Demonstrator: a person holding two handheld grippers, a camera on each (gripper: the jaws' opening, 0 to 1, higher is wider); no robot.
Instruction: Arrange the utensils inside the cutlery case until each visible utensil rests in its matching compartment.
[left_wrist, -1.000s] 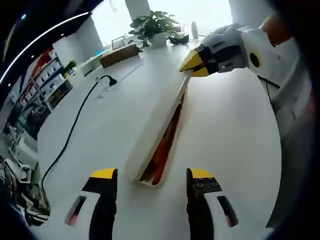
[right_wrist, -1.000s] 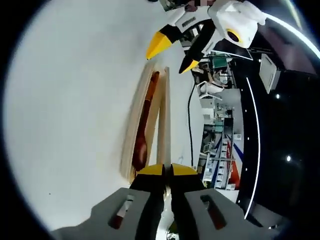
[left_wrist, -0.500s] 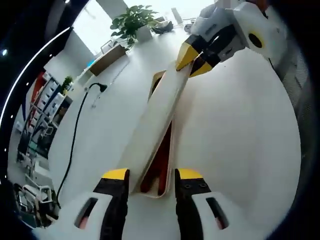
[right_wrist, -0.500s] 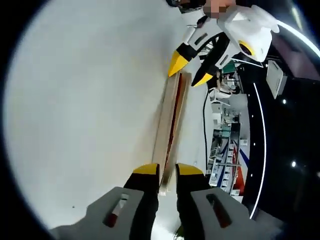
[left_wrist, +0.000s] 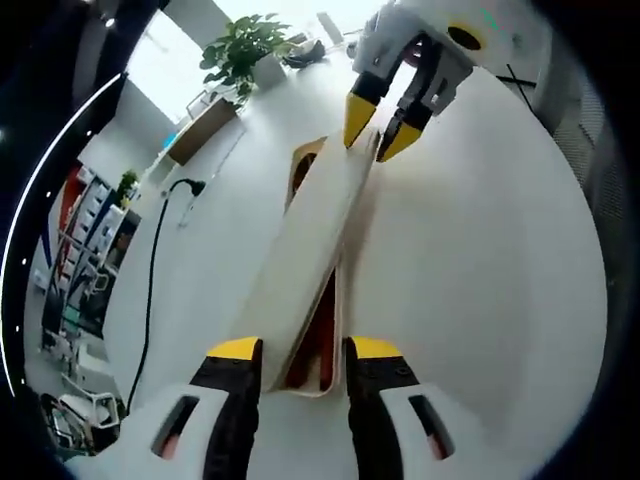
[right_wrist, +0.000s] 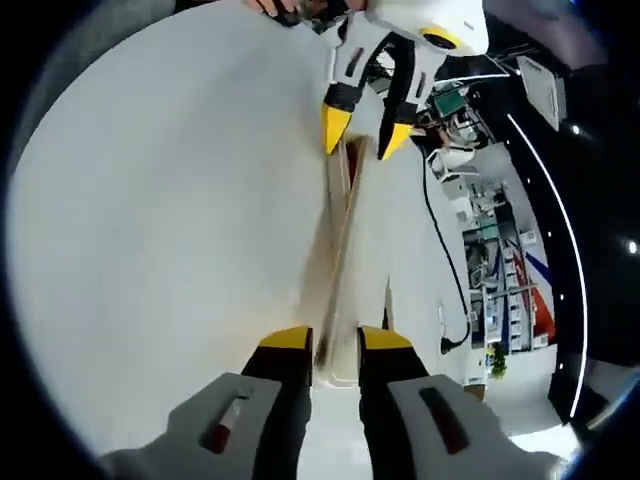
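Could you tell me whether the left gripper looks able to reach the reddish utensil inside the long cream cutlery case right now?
Probably not directly: the left gripper straddles the cream cutlery case's end, and the reddish utensil lies behind the half-closed lid.

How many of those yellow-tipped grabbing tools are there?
2. The left tool sits at one end of the long cutlery case, its jaws on either side of it; the right tool is at the opposite end, on the white table.
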